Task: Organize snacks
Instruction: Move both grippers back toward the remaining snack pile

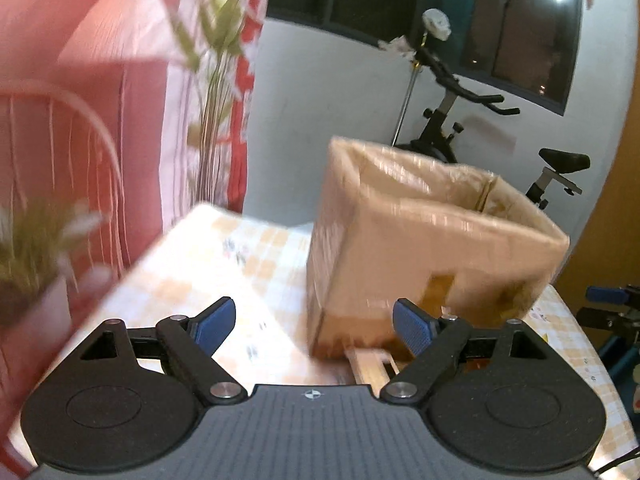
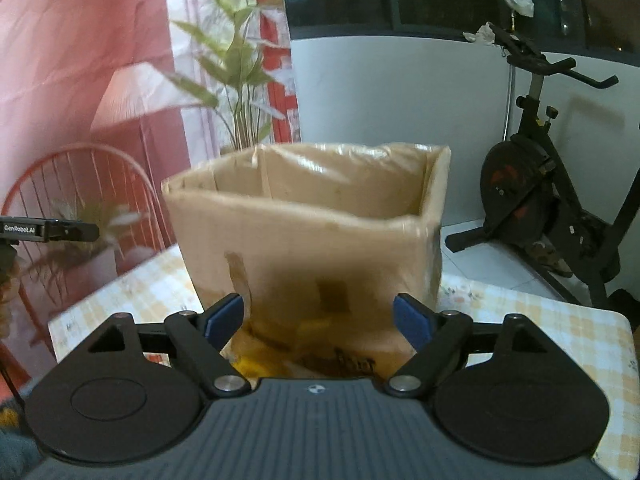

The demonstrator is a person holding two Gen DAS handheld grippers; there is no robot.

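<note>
Both grippers stand spread and empty: my left gripper [image 1: 314, 326] has the cardboard box [image 1: 432, 240] ahead to its right, my right gripper [image 2: 318, 320] faces it squarely. Yellow snack packets [image 2: 256, 364] lie just beneath, on the tabletop [image 1: 200, 272], presumably awaiting boxing.

box [image 2: 320, 240] tan | tablecloth [image 1: 208, 264] yellow-white check | curtain [image 2: 80, 40] pink | exercise bike [image 2: 532, 184] black

cardboard box [image 1: 432, 248] motion-blurred; its inside hidden; potted plant [image 1: 28, 248] smeared
</note>
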